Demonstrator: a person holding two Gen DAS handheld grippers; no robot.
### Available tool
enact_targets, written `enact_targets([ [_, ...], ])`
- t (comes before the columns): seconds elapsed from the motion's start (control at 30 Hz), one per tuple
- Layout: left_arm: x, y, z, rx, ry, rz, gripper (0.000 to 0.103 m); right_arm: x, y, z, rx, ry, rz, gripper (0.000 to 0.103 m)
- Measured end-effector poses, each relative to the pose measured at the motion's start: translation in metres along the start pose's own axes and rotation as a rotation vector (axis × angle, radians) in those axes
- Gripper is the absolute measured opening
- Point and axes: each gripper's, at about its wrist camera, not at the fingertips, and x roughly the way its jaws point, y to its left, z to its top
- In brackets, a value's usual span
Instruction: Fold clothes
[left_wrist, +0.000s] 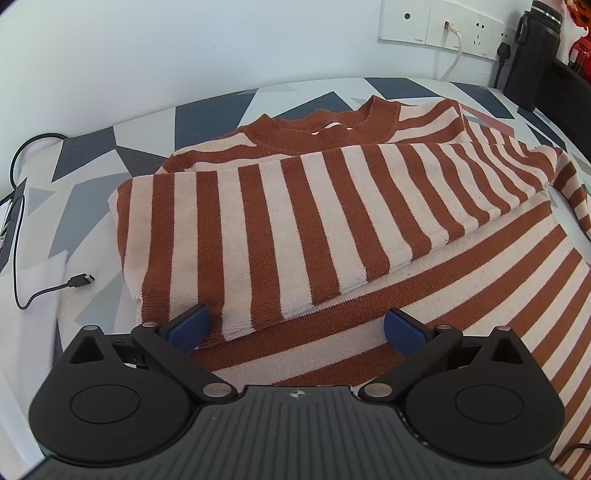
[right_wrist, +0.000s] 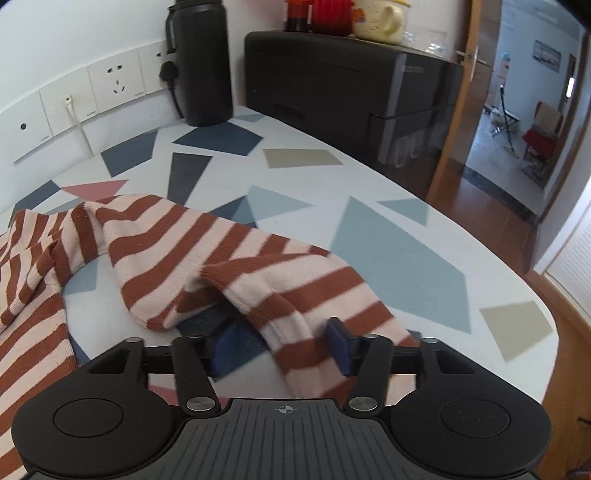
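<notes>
A sweater (left_wrist: 461, 295) in rust and cream stripes lies flat on the patterned table (left_wrist: 92, 155), its rust collar (left_wrist: 321, 129) toward the wall. One sleeve (left_wrist: 258, 229) is folded across its chest. My left gripper (left_wrist: 297, 326) hovers open over the cuff end of that sleeve, its blue pads wide apart and holding nothing. In the right wrist view the other sleeve (right_wrist: 221, 258) runs in a rumpled hump from the shoulder down between the fingers of my right gripper (right_wrist: 282, 347). The right pad (right_wrist: 340, 347) is against the sleeve; the left pad (right_wrist: 225, 347) stands clear of it.
A black cable with a loose plug (left_wrist: 79, 281) lies left of the sweater. Wall sockets (left_wrist: 443, 26) and a black bottle (right_wrist: 201, 62) stand at the back. A black appliance (right_wrist: 351, 81) carries a mug (right_wrist: 380, 18). The table's rounded edge (right_wrist: 535, 295) drops to a wooden floor.
</notes>
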Motion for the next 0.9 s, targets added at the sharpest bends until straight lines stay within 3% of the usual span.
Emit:
enact_targets([
  [0.13, 0.000, 0.000, -0.002, 0.000, -0.009, 0.001, 0.103, 0.009, 0.003, 0.008, 0.046, -0.022, -0.029, 0.050],
  [0.3, 0.001, 0.000, -0.003, -0.003, -0.021, 0.003, 0.103, 0.021, -0.011, 0.024, 0.150, -0.036, -0.003, 0.020],
  [0.47, 0.001, -0.001, -0.002, -0.021, -0.027, 0.015, 0.103, 0.026, -0.021, 0.049, 0.267, -0.052, 0.033, 0.011],
  [0.53, 0.001, -0.001, -0.002, -0.025, -0.027, 0.018, 0.103, 0.018, -0.025, 0.061, 0.323, -0.109, 0.057, 0.009],
  [0.7, 0.001, -0.001, -0.002, -0.027, -0.031, 0.019, 0.103, -0.028, -0.040, 0.083, 0.448, -0.406, 0.129, 0.008],
  [0.8, 0.001, -0.001, -0.002, -0.028, -0.030, 0.021, 0.103, -0.029, -0.044, 0.093, 0.440, -0.426, 0.161, 0.008],
  [0.9, 0.001, -0.001, -0.002, -0.027, -0.026, 0.020, 0.103, -0.024, -0.051, 0.097, 0.452, -0.386, 0.158, 0.008],
])
